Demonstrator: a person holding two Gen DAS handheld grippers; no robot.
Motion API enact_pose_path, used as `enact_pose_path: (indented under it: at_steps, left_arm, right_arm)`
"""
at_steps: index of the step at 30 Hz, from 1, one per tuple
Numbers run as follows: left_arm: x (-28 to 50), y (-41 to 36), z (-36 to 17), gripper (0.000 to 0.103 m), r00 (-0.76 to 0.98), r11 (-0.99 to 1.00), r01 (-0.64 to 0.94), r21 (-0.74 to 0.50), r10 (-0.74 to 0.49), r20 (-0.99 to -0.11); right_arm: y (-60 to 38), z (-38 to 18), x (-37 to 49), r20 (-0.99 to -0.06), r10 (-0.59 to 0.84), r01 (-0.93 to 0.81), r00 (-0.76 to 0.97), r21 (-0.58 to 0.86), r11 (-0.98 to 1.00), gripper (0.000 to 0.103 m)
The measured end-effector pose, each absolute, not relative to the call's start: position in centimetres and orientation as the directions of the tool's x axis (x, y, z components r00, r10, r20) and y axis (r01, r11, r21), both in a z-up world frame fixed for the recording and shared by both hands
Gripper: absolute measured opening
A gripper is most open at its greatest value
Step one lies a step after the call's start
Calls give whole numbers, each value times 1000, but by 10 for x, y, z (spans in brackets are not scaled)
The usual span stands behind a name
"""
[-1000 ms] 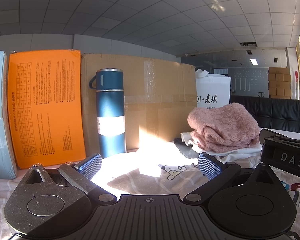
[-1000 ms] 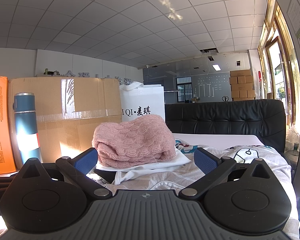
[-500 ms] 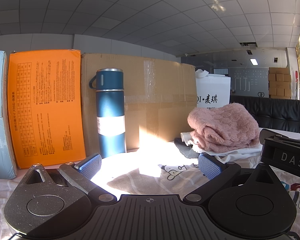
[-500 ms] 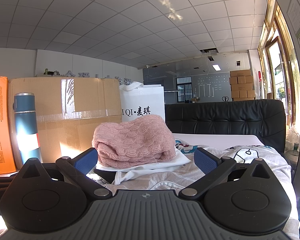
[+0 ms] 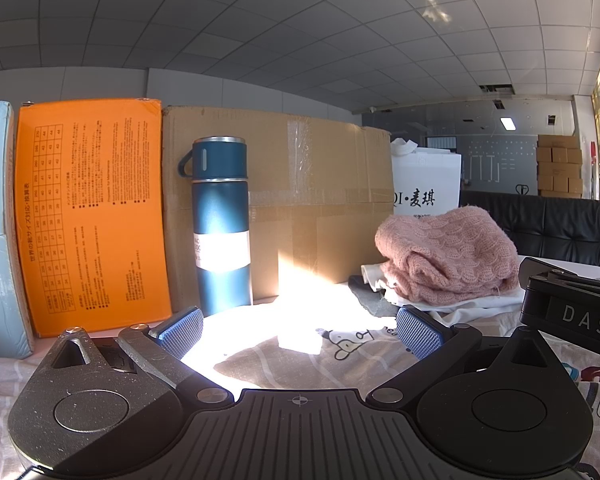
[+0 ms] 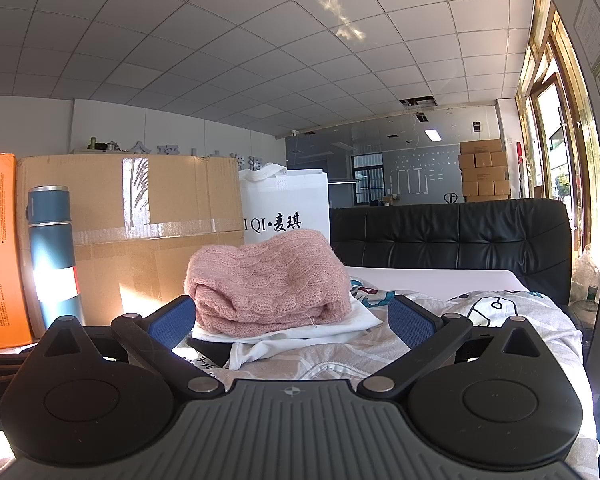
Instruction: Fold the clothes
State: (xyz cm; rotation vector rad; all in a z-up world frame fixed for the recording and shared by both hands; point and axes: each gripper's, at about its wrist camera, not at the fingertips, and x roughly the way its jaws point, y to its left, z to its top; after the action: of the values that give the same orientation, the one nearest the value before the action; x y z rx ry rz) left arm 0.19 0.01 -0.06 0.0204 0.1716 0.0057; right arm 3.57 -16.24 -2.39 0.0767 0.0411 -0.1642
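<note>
Left wrist view: nothing is changing here compared with a second ago, framing identical. I'm holding the left gripper (image 5: 298, 330) low over the printed cloth (image 5: 340, 354), jaws spread wide, nothing between them. The blue flask (image 5: 220, 226) is standing upright against the cardboard box (image 5: 300, 208), orange box (image 5: 90, 212) beside it. The pink knit sweater (image 5: 446, 254) is sitting folded at right on white clothing (image 5: 472, 304). The other tool's body is poking in at the right edge.

Right wrist view: also not moving. I'm keeping the right gripper (image 6: 290, 320) pointed at the pink knit sweater (image 6: 268, 278), jaws spread, empty, sweater beyond the tips and untouched. A white garment (image 6: 300, 334) is lying under it, crumpled at the front.

My read: I'm idling, no fold step is starting; probably a pause before the next garment.
</note>
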Motion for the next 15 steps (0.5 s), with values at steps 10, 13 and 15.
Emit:
enact_pose_path:
  at_steps: [10, 13, 15]
  left_arm:
    - [2, -1, -1, 103, 985, 1000, -4, 21, 8, -172]
    - [2, 0, -1, 103, 985, 1000, -4, 20, 8, -172]
    - [2, 0, -1, 103, 985, 1000, -4, 20, 8, -173]
  right_arm:
    - [-163, -24, 35, -48, -162, 165, 986, 72, 984, 103]
    - [-163, -24, 35, -49, -161, 165, 986, 72, 984, 103]
    - [-163, -24, 37, -49, -161, 164, 986, 72, 984, 103]
